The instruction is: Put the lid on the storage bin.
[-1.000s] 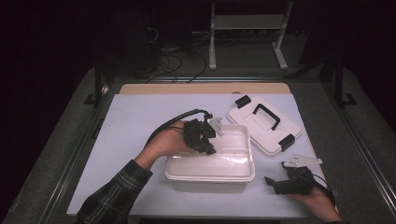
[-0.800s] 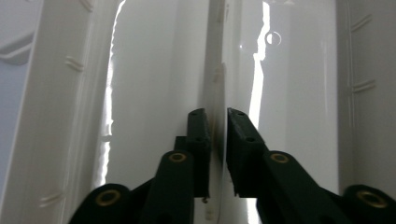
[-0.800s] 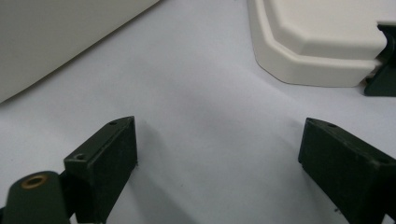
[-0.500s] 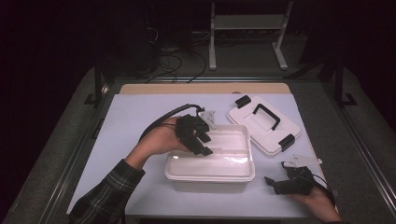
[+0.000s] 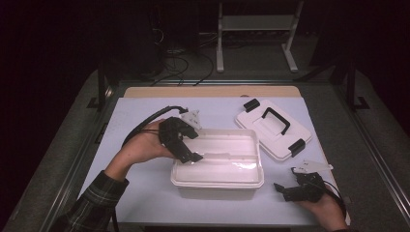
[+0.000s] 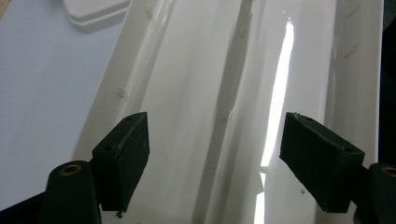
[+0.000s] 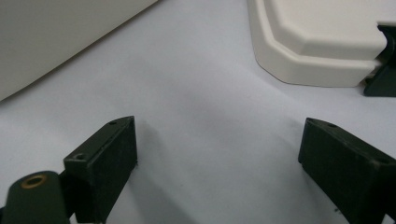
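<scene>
**White bin sits open at the table's middle**

White bin [image 5: 220, 162] rests beside its lid [image 5: 271, 126]. Over the bin's left end hangs the left gripper [image 5: 186, 144]; its jaws, just opened, stand apart with nothing between. Right of the bin, the right gripper [image 5: 285, 189] rests, jaws apart, empty.
</scene>
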A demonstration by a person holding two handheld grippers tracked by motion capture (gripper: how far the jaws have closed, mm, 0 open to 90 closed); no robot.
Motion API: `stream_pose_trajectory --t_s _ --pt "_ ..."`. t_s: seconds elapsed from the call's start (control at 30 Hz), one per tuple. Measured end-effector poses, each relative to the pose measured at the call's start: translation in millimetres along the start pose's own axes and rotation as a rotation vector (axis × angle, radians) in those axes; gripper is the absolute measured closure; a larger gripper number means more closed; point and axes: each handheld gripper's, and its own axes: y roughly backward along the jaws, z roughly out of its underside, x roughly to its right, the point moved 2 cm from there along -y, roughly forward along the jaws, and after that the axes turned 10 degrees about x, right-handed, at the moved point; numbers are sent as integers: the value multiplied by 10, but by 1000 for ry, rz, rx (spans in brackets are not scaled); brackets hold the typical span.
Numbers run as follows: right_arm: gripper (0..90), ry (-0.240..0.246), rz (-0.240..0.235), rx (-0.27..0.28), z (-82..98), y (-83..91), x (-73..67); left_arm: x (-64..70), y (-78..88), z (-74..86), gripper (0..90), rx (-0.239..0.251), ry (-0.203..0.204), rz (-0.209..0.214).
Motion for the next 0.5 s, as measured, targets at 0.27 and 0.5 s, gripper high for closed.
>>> stream_pose_trajectory --t_s 0.27,0.5 --pt "108 1 0 0 0 -1 1 -28 236 229 164 20 29 -62" --pt "108 3 0 0 0 -3 1 -49 388 548 101 20 85 -120"
